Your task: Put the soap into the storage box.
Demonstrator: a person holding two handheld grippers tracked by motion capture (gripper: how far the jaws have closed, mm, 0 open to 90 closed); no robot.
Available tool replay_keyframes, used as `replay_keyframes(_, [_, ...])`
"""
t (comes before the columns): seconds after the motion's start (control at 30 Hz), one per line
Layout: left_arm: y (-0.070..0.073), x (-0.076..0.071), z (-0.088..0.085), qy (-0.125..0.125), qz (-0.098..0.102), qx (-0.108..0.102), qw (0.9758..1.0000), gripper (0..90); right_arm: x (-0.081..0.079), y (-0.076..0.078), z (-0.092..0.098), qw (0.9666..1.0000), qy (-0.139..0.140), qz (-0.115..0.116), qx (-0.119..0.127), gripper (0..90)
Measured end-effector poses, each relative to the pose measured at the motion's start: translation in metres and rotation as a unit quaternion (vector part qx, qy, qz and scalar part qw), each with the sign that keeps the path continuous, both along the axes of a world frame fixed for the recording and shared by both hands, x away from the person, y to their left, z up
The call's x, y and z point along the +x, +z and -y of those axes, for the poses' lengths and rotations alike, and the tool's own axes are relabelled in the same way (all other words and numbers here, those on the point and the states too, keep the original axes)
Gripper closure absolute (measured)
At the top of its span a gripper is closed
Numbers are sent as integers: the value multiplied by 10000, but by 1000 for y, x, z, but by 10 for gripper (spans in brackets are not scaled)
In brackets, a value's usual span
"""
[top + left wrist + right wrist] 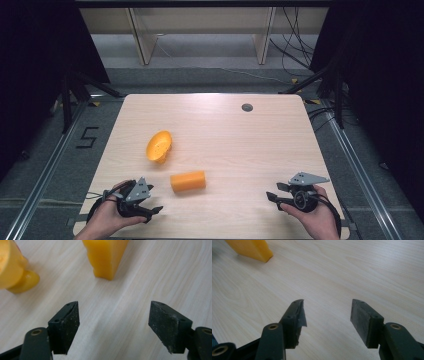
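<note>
Two hands low at the table's near edge, left tongs and right tongs both agape, empty.

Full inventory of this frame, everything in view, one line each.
orange block: 1, orange, lying on its side near the front middle of the table, ahead of the left gripper
orange bowl: 1, orange, tipped on its side, left of centre, behind the block
table: 1, light wood, centre of the high view
cable hole cap: 1, grey, far right part of the tabletop
floor marking: 1, black, on the grey floor left of the table
wooden frame: 1, pale wood, beyond the table
left gripper: 1, black, front left, jaws open, nothing between them
right gripper: 1, black, front right, jaws open, nothing between them
</note>
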State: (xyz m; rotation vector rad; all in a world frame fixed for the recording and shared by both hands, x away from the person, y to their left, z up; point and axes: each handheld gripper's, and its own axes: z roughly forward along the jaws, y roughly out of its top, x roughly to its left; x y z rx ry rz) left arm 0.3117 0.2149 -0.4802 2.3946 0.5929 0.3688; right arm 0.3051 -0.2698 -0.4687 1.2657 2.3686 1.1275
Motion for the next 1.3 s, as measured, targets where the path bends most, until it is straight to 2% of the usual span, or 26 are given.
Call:
replay_keyframes(0.1, [9, 4, 5, -77, -92, 15, 9999, 274, 1, 0, 0, 9999, 48, 82, -53, 448])
replay_keyframes(0.17, [15, 8, 9, -85, -10, 173, 9998, 276, 1, 0, -1, 9999, 29, 109, -26, 448])
replay_keyframes(0.3, [24, 15, 17, -215, -98, 297, 9993, 274, 1, 0, 0, 10000, 26, 79, -48, 448])
replay_keyframes(0.33, [27, 20, 23, -290, -249, 403, 9985, 268, 0, 0, 0, 10000, 17, 20, -16, 448])
replay_keyframes(0.37, [27, 20, 23, -290, -249, 403, 9985, 268, 1, 0, 0, 10000, 20, 33, -14, 448])
replay_keyframes(0.47, [28, 27, 34, -405, -317, 605, 9968, 267, 0, 0, 0, 10000, 16, 33, -38, 448])
replay_keyframes(0.5, [28, 29, 39, -463, -411, 657, 9959, 267, 0, 0, 0, 10000, -2, 50, -35, 448])
replay_keyframes(0.57, [32, 34, 46, -597, -377, 873, 9937, 275, 0, 0, 0, 10000, 0, 48, -38, 448])
replay_keyframes(0.6, [32, 34, 46, -597, -377, 873, 9937, 276, 0, 0, 0, 10000, 0, 48, -38, 448])
replay_keyframes(0.63, [35, 39, 52, -677, -430, 978, 9920, 275, 0, 1, 0, 10000, -7, 45, -87, 449])
replay_keyframes(0.67, [36, 41, 54, -659, -530, 1020, 9912, 275, 0, 1, 1, 9999, 0, 53, -89, 448])
replay_keyframes(0.7, [36, 41, 54, -659, -530, 1020, 9912, 276, -1, 0, -1, 10000, -45, -51, 7, 448])
replay_keyframes(0.73, [37, 45, 56, -668, -637, 1127, 9893, 276, -1, 0, -1, 10000, -45, -51, 7, 448])
replay_keyframes(0.77, [40, 51, 60, -717, -710, 1349, 9857, 282, 0, 0, 0, 10000, 8, 43, -43, 449])
replay_keyframes(0.8, [40, 53, 63, -721, -727, 1425, 9845, 293, 0, 0, 0, 10000, 9, 49, -44, 448])
replay_keyframes(0.83, [40, 53, 63, -721, -727, 1425, 9845, 299, 0, 0, 0, 10000, 9, 49, -44, 448])
replay_keyframes(0.87, [42, 57, 65, -807, -784, 1564, 9813, 299, 0, 0, 0, 10000, 5, 48, -40, 449])
replay_keyframes(0.93, [43, 61, 70, -804, -824, 1574, 9808, 305, -2, 1, -1, 10000, -57, -62, -4, 448])
replay_keyframes(0.97, [45, 64, 74, -868, -868, 1620, 9791, 308, 0, 0, 1, 9999, 7, 52, -97, 449])
replay_keyframes(1.03, [46, 65, 77, -840, -927, 1624, 9788, 308, 0, 0, 1, 10000, 9, 44, -82, 448])
replay_keyframes(1.13, [47, 69, 85, -889, -1015, 1801, 9744, 301, 0, 0, 1, 9999, 34, 65, -97, 448])
replay_keyframes(1.17, [47, 71, 90, -911, -1056, 1888, 9721, 299, 0, 0, 1, 9999, 34, 63, -98, 448])
replay_keyframes(1.2, [47, 71, 90, -911, -1056, 1888, 9721, 300, 0, 0, 1, 9999, 38, 73, -84, 448])
replay_keyframes(1.23, [46, 73, 95, -995, -1036, 1999, 9692, 300, 0, 0, 0, 10000, 25, 57, -75, 448])
replay_keyframes(1.27, [46, 73, 95, -995, -1036, 1999, 9692, 300, 0, 0, 0, 10000, 25, 57, -75, 448])
replay_keyframes(1.3, [45, 74, 99, -1018, -1078, 2023, 9680, 300, 0, 0, 0, 10000, 29, 59, -66, 449])
